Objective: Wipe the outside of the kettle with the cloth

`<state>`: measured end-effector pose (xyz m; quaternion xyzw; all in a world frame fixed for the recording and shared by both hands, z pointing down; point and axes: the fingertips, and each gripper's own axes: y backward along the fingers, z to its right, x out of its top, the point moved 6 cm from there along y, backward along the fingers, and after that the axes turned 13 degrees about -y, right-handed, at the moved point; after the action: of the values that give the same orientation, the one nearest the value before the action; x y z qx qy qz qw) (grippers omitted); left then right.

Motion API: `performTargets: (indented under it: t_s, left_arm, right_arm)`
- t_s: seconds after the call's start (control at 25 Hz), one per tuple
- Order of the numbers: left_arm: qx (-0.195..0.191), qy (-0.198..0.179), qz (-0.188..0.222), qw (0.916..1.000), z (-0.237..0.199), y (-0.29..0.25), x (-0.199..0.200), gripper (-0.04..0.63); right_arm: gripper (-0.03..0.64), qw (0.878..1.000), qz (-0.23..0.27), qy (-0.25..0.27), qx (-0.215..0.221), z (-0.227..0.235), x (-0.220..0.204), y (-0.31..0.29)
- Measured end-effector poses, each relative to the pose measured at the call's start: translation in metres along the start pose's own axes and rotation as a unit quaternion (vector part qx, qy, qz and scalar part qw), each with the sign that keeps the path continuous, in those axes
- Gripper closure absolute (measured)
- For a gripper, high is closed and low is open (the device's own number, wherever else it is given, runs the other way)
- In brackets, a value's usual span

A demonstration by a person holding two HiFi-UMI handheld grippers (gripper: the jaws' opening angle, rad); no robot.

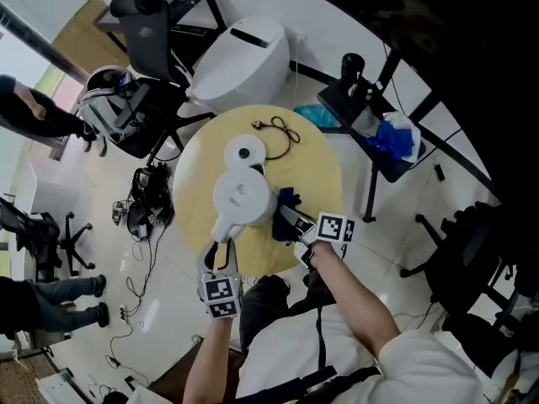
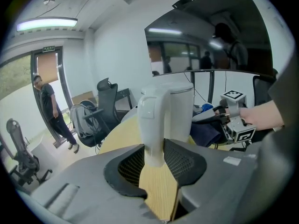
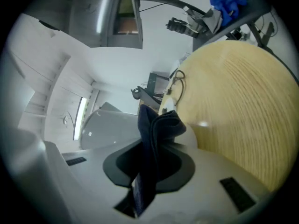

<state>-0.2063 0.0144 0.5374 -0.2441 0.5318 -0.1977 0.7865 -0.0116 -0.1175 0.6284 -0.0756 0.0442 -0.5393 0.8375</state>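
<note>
— What have your two grippers got hold of?

— My left gripper is closed partway round the white handle of the kettle, pads against the handle's sides; my right gripper is clamped on a dark blue cloth, which rises out of the jaws in a folded bunch.

— And where is the kettle?

— It stands upright at the middle of the round wooden table; its base and cord lie just beyond the kettle, and the handle points back toward me.

— Which way must the cloth go, then?

— From my head view the cloth sits just to the kettle's right, against its wall or nearly so; I cannot tell whether it touches. The kettle's long axis runs up and down, so I judge the wipe calls for strokes along that right flank, pressed leftward into it; my right hand is the nearer to that wall, and my left can brace the handle against the push.
</note>
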Motion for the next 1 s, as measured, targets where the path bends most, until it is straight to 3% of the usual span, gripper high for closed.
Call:
performTargets:
  t_s: [0.24,0.36,0.48,0.56,0.64,0.76,1.0]
  left_arm:
    - [-0.007,-0.001,-0.001,1.0000,0.019,0.005,0.005,0.476]
    - [-0.003,-0.003,0.003,1.0000,0.017,0.004,0.006,0.464]
    - [-0.013,-0.006,0.029,0.9995,0.011,-0.001,0.011,0.352]
    - [-0.039,-0.006,0.047,0.9981,0.010,-0.007,0.016,0.328]
    - [-0.063,-0.012,0.059,0.9962,0.012,-0.011,0.022,0.342]
    - [-0.084,-0.001,0.065,0.9944,0.014,-0.010,0.026,0.439]
    - [-0.091,0.025,0.058,0.9938,0.028,-0.006,0.024,0.442]
  right_arm:
    - [0.552,0.997,-0.017,-0.024,-0.068,0.053,0.002,-0.008]
    - [0.552,0.997,-0.024,-0.024,-0.072,0.055,0.002,-0.006]
    - [0.552,0.998,-0.029,-0.007,-0.052,0.032,0.003,0.000]
    - [0.552,0.999,-0.032,0.009,-0.029,0.008,0.002,0.004]
    - [0.552,0.999,-0.034,0.025,-0.003,-0.022,0.000,0.008]
    - [0.552,0.997,-0.035,0.056,0.035,-0.070,-0.005,0.015]
    - [0.552,0.988,-0.043,0.126,0.076,-0.132,-0.021,0.027]
